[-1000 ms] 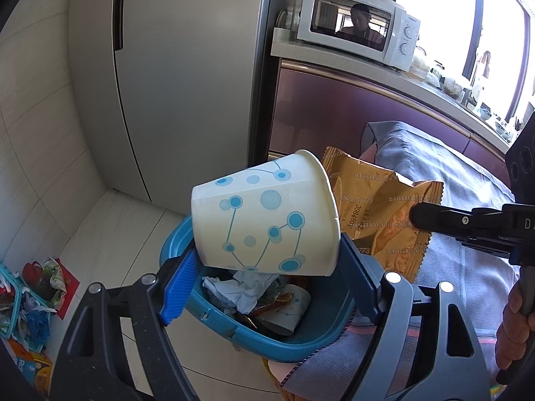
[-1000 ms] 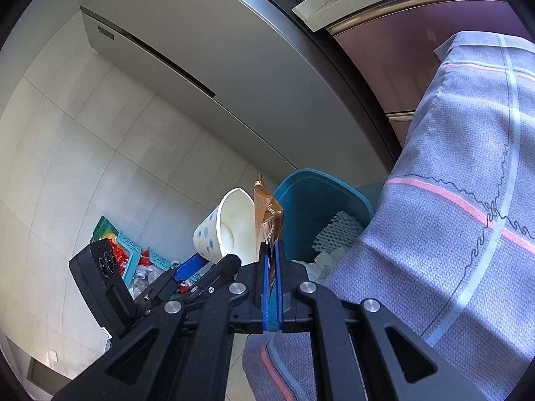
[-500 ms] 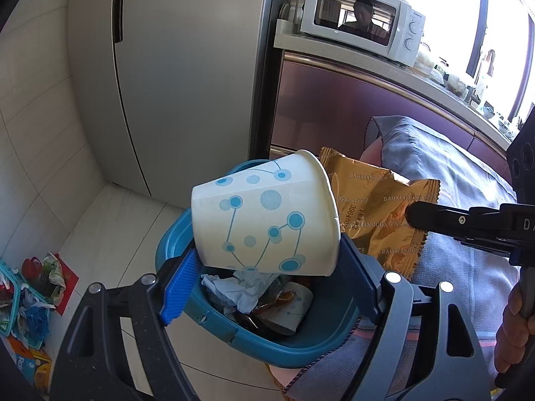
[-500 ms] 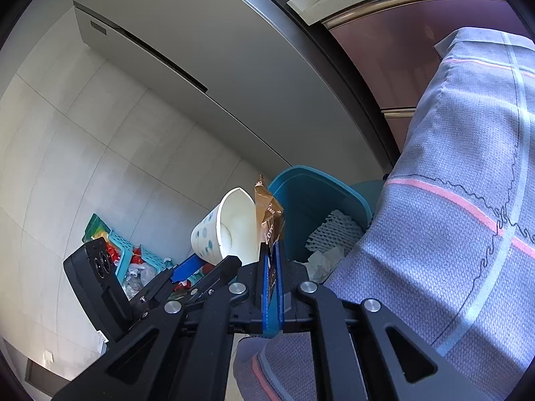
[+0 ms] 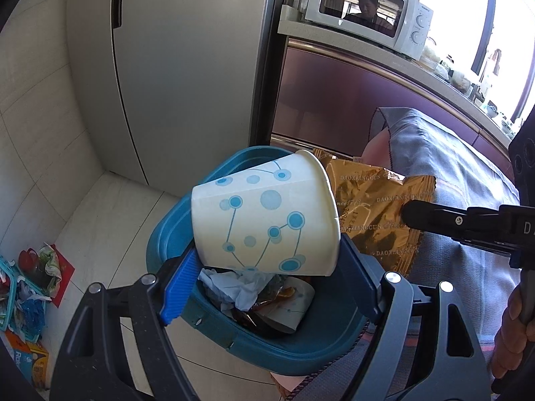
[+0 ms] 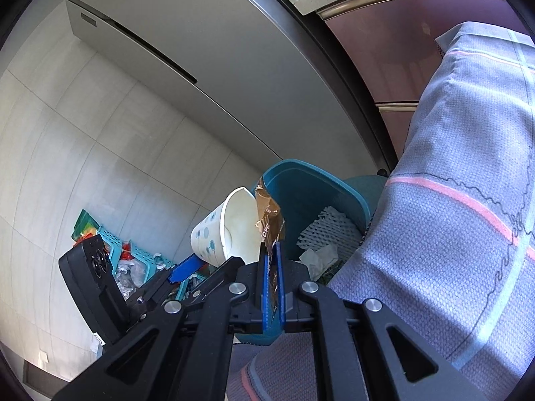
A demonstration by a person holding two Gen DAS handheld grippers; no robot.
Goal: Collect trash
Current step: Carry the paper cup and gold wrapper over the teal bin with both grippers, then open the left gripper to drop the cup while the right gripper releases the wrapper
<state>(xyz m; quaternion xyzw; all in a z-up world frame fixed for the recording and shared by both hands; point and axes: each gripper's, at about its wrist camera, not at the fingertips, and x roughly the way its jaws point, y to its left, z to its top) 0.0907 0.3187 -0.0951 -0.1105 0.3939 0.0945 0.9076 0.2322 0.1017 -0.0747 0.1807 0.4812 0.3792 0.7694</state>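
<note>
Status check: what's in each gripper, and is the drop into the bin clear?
Left gripper shut on paper cup, over blue bin. Right gripper shut on gold wrapper, beside cup. Bin already holds trash; opening unobstructed.

Pale tiled floor runs to a tall grey fridge at back. On the floor: a teal plastic bin w/ crumpled paper and wrappers inside, standing just beside a grey cloth w/ pink and pale stripes, draped over a surface. Far left on the floor, well apart from the bin: a turquoise slatted basket of mixed clutter and a red paper next to it.
</note>
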